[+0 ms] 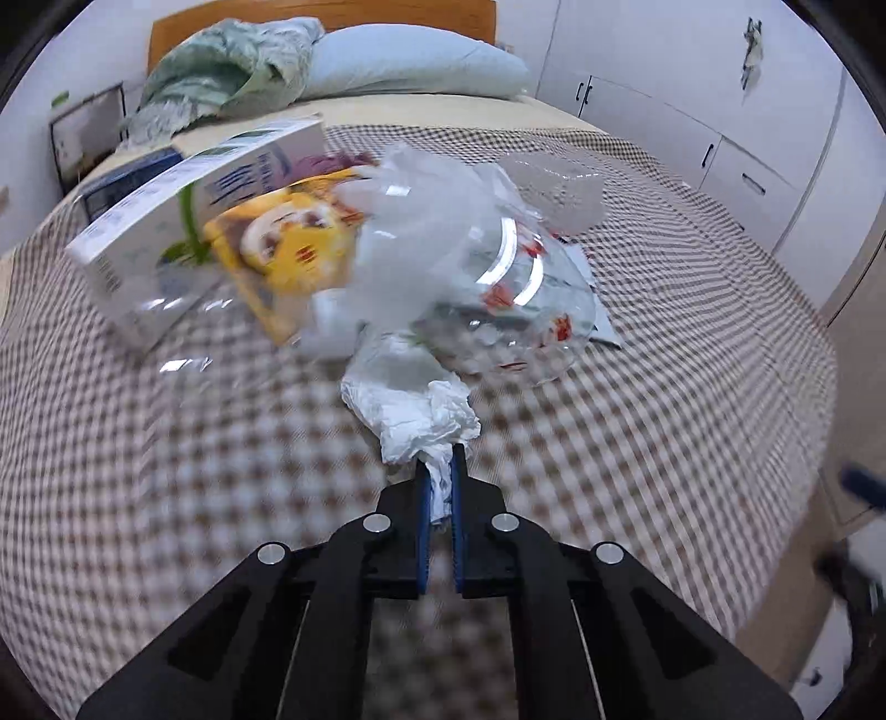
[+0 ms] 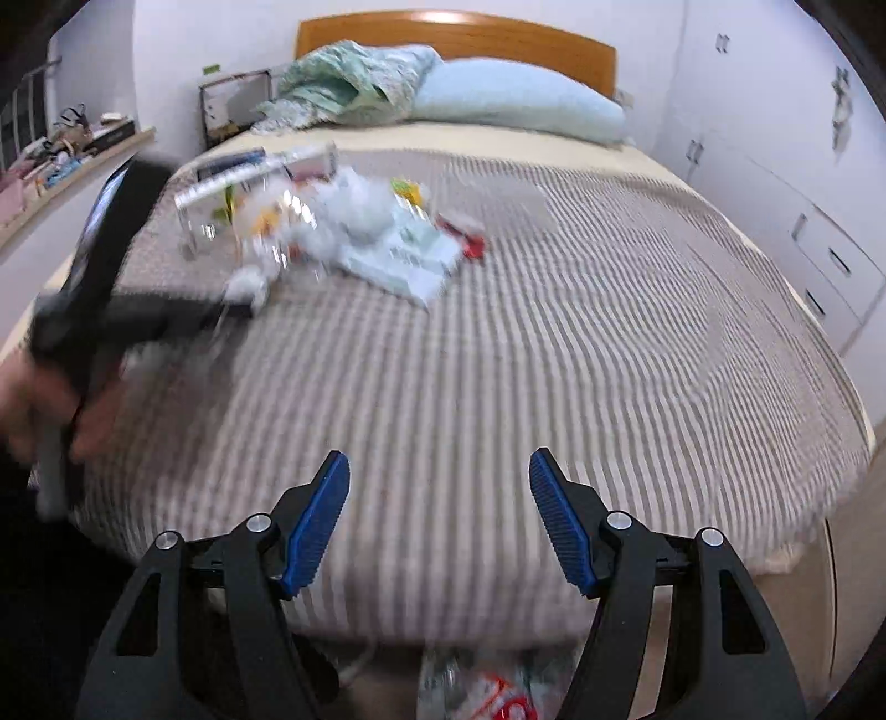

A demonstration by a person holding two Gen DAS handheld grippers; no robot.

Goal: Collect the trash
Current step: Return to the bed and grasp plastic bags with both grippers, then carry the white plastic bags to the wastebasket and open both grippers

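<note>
From your left wrist view, your left gripper point(image 1: 441, 471) has its blue pads point(image 1: 423, 526) pinched together on a crumpled white tissue point(image 1: 407, 410), which bunches out just past the fingertips over the checked bedspread point(image 1: 664, 332). Beyond the tissue lies the trash pile, in the middle of the bed towards its left edge: a clear plastic bag point(image 1: 498, 277) with red print, a white carton point(image 1: 183, 221) tilted on one edge, and a yellow packet point(image 1: 288, 249) leaning against the carton. A clear tray point(image 1: 559, 188) sits just behind the bag. At the head of the bed you see a blue pillow point(image 1: 410, 66) and a rumpled green quilt point(image 1: 232, 66) beside it, under the wooden headboard point(image 1: 332, 11). White cabinets point(image 1: 720, 138) run along the right wall.

From your right wrist view, your right gripper point(image 2: 439, 471) stands wide open with nothing between its pads point(image 2: 315, 526), hanging above the foot edge of the bed. Your left hand point(image 2: 50, 399) shows blurred at the left edge, holding the other gripper, whose tip reaches the near side of the pile point(image 2: 343, 232). The pile is blurred here; a red packet point(image 2: 465, 235) lies at its right side. Below the foot edge, on the floor, you see another clear bag point(image 2: 482, 687) with red print, partly hidden between the gripper's arms. A cluttered shelf point(image 2: 61, 160) lines the left wall.
</note>
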